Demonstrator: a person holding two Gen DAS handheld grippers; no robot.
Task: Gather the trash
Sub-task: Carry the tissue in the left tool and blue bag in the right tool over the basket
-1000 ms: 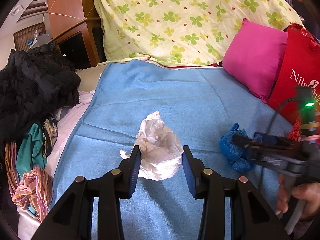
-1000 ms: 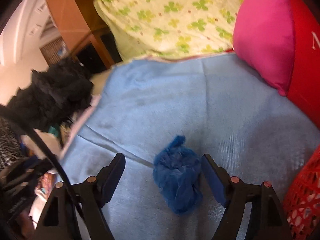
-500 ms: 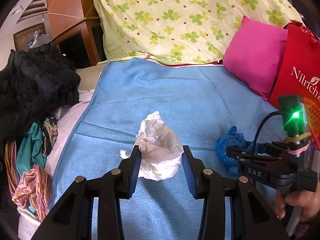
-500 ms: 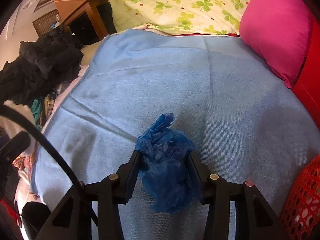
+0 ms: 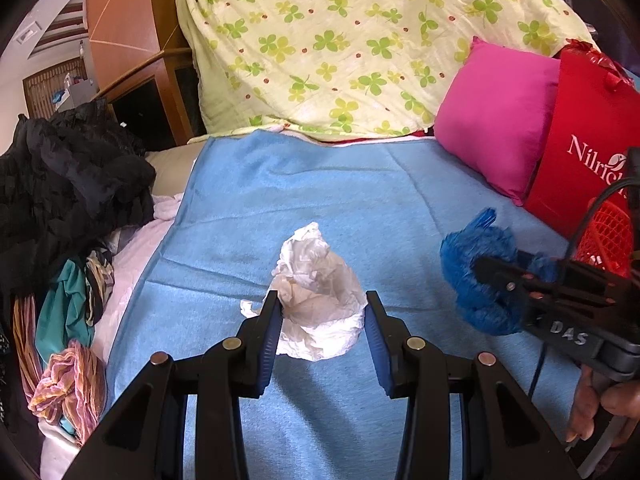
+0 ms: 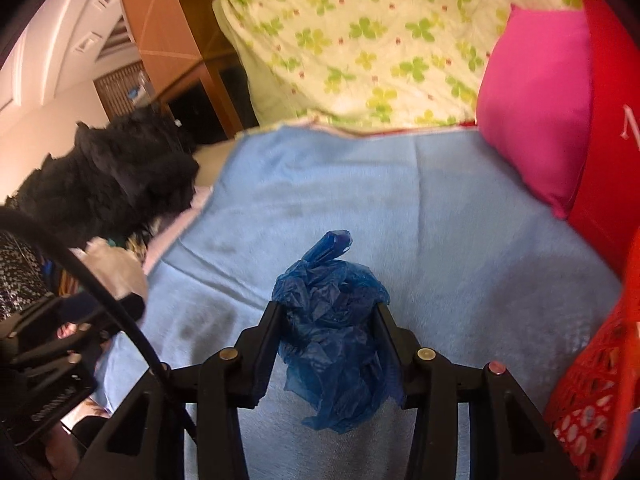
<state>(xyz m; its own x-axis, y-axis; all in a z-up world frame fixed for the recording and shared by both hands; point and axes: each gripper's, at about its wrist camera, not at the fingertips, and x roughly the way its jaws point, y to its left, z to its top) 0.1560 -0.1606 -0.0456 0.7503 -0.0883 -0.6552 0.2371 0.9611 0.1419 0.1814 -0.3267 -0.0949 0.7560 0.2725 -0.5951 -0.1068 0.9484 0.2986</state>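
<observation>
1. Work surface: a blue blanket [image 5: 280,200] spread over a bed.
2. Far edge: a clover-print cover [image 5: 360,40] rises behind the blanket. A pink pillow [image 5: 496,120] leans at the far right corner.
3. Right side: a red bag [image 5: 580,128] with white lettering stands just beside the pillow. A red mesh basket [image 6: 592,380] sits in front of the bag, near the right gripper.
4. Left side: a black garment heap [image 5: 68,188] and mixed coloured clothing [image 5: 68,320] lie along the blanket's left border, apart from both trash items.
5. Obstructions: a black cable [image 6: 100,280] crosses the left part of the right wrist view. The blanket between the two trash items lies open.
6. Left gripper [image 5: 322,316]: jaws pinching a crumpled white tissue [image 5: 316,296]. Both blue pads touch its sides. The tissue sits near the blanket's middle, its peak projecting beyond the fingertips; whether it rests on the blanket cannot be told.
7. Right gripper [image 6: 328,316]: jaws pinching a crumpled blue plastic bag [image 6: 336,328]. Both fingers press into the wad. Its twisted tip points forward past the fingertips and its lower folds hang below the fingers.
8. Relative position: in the left wrist view, the blue bag appears right of the tissue, held in the right gripper, with a hand [image 5: 600,412] on the handle.
</observation>
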